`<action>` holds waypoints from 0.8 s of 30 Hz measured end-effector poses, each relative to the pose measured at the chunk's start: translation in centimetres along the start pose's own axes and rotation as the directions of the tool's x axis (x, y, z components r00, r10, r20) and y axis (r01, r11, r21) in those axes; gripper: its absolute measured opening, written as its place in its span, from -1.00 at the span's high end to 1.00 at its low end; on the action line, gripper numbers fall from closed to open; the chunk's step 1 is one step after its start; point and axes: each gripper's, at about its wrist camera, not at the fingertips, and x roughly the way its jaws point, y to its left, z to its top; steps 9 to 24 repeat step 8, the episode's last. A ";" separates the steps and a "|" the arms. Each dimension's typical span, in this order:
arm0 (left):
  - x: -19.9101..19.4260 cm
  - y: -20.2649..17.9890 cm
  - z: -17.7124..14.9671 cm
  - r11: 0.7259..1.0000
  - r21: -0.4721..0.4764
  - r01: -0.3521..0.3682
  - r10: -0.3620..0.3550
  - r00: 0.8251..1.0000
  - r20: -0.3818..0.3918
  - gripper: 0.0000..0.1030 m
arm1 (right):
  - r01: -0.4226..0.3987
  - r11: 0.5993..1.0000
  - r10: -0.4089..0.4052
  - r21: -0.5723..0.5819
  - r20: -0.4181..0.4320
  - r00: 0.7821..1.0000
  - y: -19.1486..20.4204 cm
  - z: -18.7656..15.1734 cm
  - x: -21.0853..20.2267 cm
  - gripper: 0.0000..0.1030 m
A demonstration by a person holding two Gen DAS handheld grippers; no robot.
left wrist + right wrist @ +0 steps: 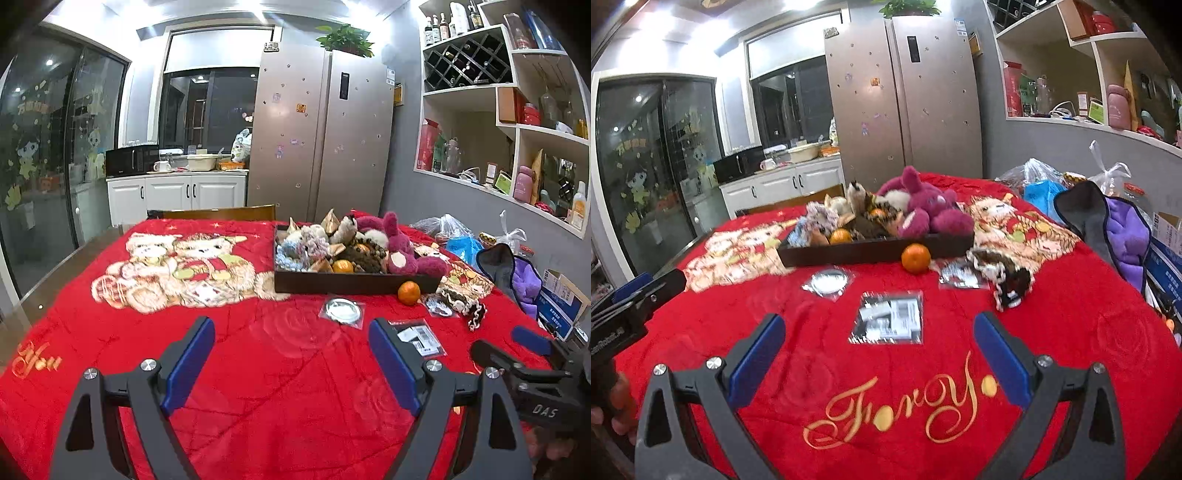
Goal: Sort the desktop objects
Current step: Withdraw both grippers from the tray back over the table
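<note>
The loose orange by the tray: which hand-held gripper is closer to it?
Right. The right hand-held gripper faces the orange almost straight ahead; the left hand-held gripper sits farther off, to its left.

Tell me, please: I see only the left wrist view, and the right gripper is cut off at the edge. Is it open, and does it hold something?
Observer: The right gripper is wide open; its pads press on nothing.
Operator: What lies in front of it?
Observer: The clear packet with white labels lies flat on the red blanket, centred between the two fingers and not gripped.
Operator: Is something written near it?
Observer: Gold lettering on the blanket sits on the near side of the packet.
</note>
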 end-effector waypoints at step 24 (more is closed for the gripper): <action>1.1 -0.1 -1.1 1.000 0.030 -0.002 0.003 0.999 -0.045 -0.70 | 0.001 1.000 -0.001 -0.009 -0.057 0.998 0.3 -1.1 1.9 -1.00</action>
